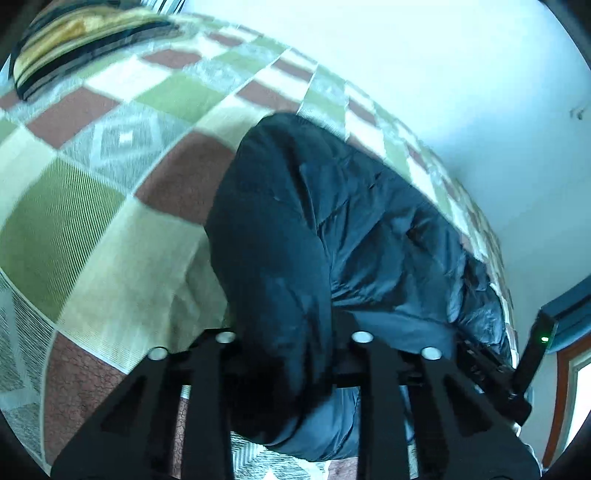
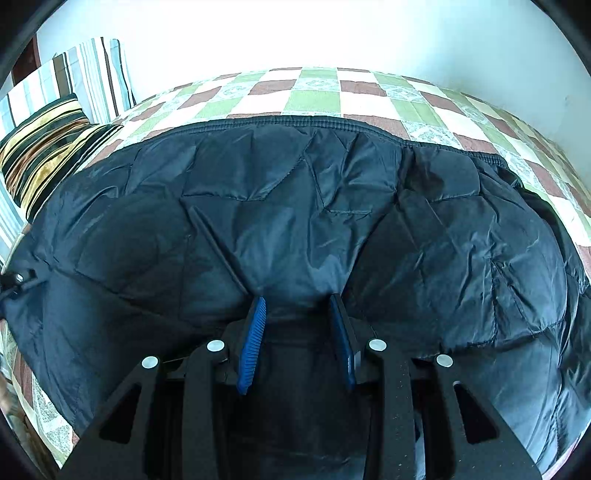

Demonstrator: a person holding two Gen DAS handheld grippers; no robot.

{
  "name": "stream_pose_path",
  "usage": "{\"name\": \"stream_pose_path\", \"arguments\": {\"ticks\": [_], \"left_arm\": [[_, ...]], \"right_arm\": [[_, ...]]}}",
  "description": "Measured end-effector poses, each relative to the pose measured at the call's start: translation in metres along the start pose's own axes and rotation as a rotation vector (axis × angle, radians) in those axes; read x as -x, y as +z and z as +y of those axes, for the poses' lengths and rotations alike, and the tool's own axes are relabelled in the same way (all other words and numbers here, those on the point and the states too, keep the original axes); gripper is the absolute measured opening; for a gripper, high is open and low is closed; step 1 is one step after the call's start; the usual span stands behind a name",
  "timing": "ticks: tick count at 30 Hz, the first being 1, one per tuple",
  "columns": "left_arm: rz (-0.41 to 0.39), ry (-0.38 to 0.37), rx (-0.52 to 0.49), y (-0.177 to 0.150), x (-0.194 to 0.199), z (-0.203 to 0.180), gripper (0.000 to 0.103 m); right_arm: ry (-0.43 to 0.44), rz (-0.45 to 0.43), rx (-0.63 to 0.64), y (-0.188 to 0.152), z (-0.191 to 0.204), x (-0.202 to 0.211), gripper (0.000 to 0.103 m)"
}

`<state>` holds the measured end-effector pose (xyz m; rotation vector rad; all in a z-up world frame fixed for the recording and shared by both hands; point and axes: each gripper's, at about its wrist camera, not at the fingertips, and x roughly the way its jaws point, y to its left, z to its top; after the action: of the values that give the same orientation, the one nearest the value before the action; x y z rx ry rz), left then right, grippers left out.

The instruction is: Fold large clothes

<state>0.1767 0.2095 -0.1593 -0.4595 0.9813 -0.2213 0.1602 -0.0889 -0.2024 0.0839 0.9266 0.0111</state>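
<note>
A dark quilted jacket (image 2: 295, 206) lies spread across a bed covered by a checked bedspread (image 2: 317, 99) of green, brown and cream squares. The jacket's ribbed hem runs along the side nearer the far edge of the bed, with a band of bare bedspread between it and the white wall (image 2: 295, 33).

The right gripper (image 2: 297, 299) points down at the near part of the jacket. Its two blue pads (image 2: 253, 332) stand partly apart and press on a raised fold of the jacket fabric from both sides; the fabric is pinched between them.

The left gripper (image 1: 295, 334) points down at a bunched, rounded part of the jacket (image 1: 280, 240), which bulges up between its two black arms. The fingertips are hidden under the fabric, so the frames do not show whether the pads press on it. The view is blurred.

In the left wrist view, the other gripper's black body with a small green light (image 1: 543, 338) shows at the right edge, beside the jacket.

Two striped pillows (image 2: 48, 147) sit at the far left corner of the bed, one dark and gold, one pale and upright against the wall. The dark pillow touches the jacket's left edge.
</note>
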Motion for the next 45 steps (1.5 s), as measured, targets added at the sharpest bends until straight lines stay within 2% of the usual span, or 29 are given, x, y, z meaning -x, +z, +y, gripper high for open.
{"name": "stream_pose_path", "arguments": {"ticks": [4,8,12,15,17,21,24,29,35,45], "left_arm": [[-0.07,-0.007,-0.091,0.003,0.022,-0.031,0.015],[-0.136,-0.053,-0.209,0.002,0.043,-0.08,0.013],[-0.172,-0.107,-0.336,-0.008,0.053,-0.137,0.012],[-0.174,-0.137,-0.424,-0.019,0.046,-0.179,0.012],[-0.165,-0.141,-0.487,-0.029,0.038,-0.204,0.012],[-0.14,-0.143,-0.546,-0.042,0.024,-0.234,0.012],[-0.131,-0.135,-0.568,-0.047,0.015,-0.247,0.012],[-0.108,-0.144,-0.587,-0.06,0.007,-0.266,0.012],[-0.053,-0.145,-0.647,-0.079,-0.02,-0.299,0.011],[0.076,-0.125,-0.734,-0.127,-0.084,-0.34,0.011]], "right_arm": [[-0.004,-0.002,0.003,0.0,0.0,0.0,0.035],[-0.007,-0.008,0.005,0.0,0.0,-0.001,0.035],[-0.007,-0.011,0.003,0.0,0.001,-0.002,0.035],[-0.004,-0.011,-0.003,0.001,-0.001,-0.002,0.035],[0.0,-0.02,0.005,0.001,-0.001,-0.001,0.035],[0.013,-0.044,-0.002,0.004,-0.015,0.018,0.035],[-0.007,-0.113,-0.029,0.004,-0.045,0.052,0.037],[-0.06,-0.121,-0.116,-0.002,-0.111,0.081,0.037],[-0.123,-0.08,-0.192,-0.027,-0.168,0.083,0.037],[-0.107,-0.057,-0.21,-0.044,-0.191,0.079,0.038]]}}
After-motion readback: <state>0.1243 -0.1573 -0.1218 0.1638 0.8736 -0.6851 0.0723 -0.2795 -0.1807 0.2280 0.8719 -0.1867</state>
